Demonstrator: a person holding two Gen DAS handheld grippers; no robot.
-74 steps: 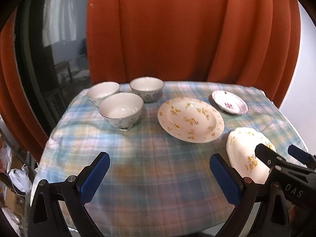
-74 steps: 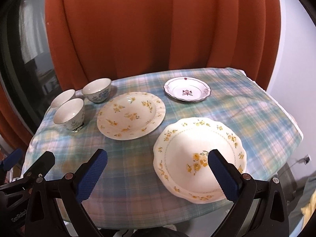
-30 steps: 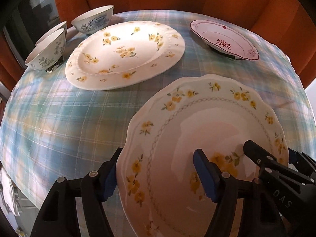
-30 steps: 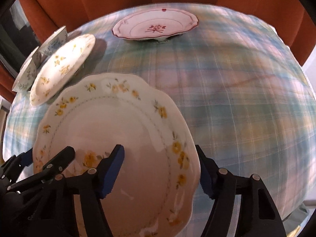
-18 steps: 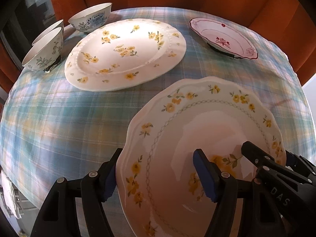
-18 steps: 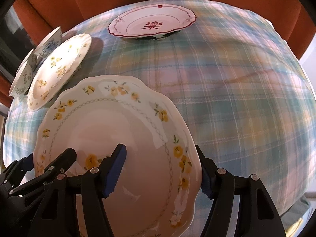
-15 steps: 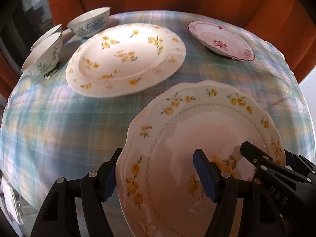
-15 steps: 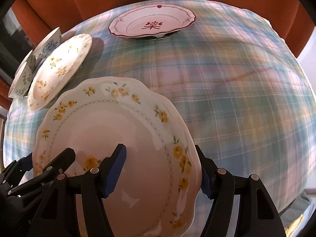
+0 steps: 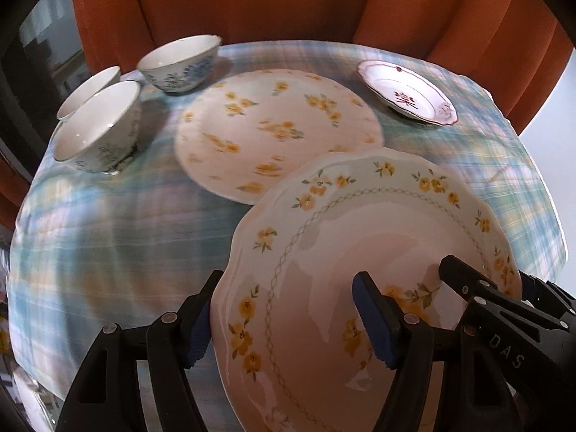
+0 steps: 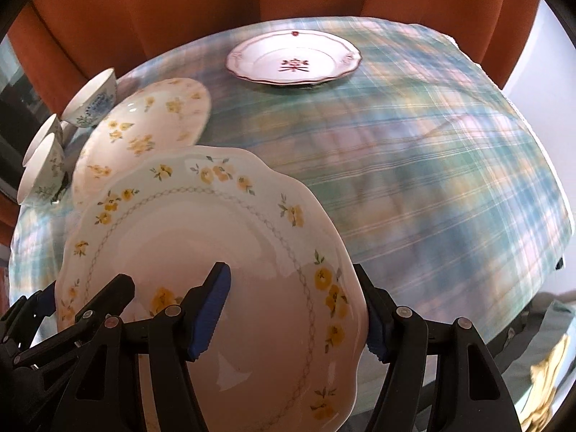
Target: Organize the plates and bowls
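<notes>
Left gripper [image 9: 288,318] gripping the scalloped plate [image 9: 374,252] by its left rim at the bottom of the left wrist view, one blue pad tucked outside and under the edge at lower left, the other pressing on the glossy inner face at lower centre. Right gripper [image 10: 291,315] clamping the same plate [image 10: 201,259] by its right rim at the bottom of the right wrist view, one pad lying on the inner face, the other hooked behind the edge at lower right. Jaws of both standing partly spread, closed on the rim between them. Right gripper's black frame also showing at the lower right of the left wrist view, left gripper's at the lower left of the right wrist view.

Filling the lower centre and right of the left wrist view, the plate looking raised off the checked tablecloth [image 9: 108,223], its far edge overlapping the near edge of the yellow-flowered plate [image 9: 277,129] in the picture; touching or apart, cannot tell.

Lying flat in the middle of the left wrist view, that flowered plate, blurred. Sitting at the upper right, well apart, the small red-rimmed plate [image 9: 406,95]. Clustering at the upper left, three bowls: blue-patterned bowl [image 9: 180,63] furthest back, nearest bowl [image 9: 97,126] just beside the flowered plate, third bowl [image 9: 88,90] half hidden behind it.

Hanging across the top of both views, orange curtain [image 9: 288,3].
</notes>
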